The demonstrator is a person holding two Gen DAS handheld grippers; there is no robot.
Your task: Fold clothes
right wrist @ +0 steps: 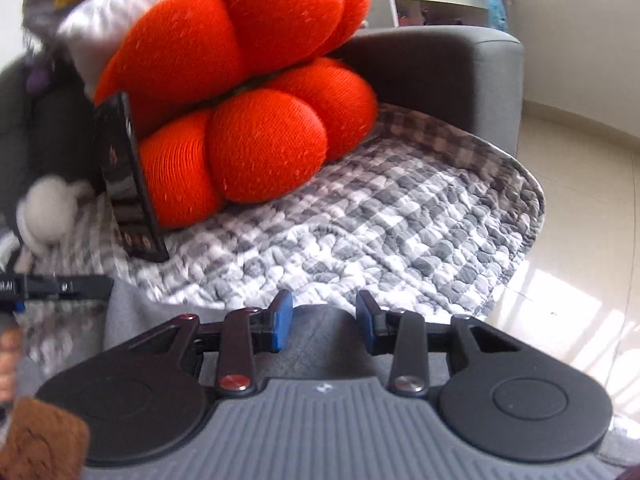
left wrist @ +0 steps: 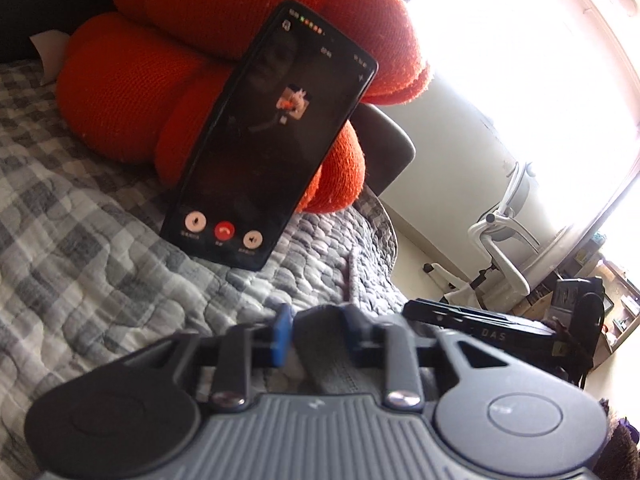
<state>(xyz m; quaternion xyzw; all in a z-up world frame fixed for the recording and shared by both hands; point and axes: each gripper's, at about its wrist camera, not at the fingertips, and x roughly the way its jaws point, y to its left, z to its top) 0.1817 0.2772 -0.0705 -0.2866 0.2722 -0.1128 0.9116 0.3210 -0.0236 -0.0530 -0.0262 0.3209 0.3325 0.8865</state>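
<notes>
grey cloth (left wrist: 320, 356) sits pinched in left gripper (left wrist: 318, 334); right gripper (right wrist: 324, 320) gapes above it.

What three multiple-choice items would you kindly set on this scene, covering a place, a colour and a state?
1. Where is the phone?
A. In a drawer
B. Leaning against the cushion on the checked quilt
C. Hanging on a wall

2. What colour is the cushion?
A. Blue
B. Green
C. Orange

3. What is the phone's screen doing?
A. Showing a call screen
B. Switched off
C. Playing a film

Key: 1 B, it stands tilted on the quilt with its back on the cushion; 2 C, both views show it orange; 3 A, a red hang-up button is lit.
</notes>
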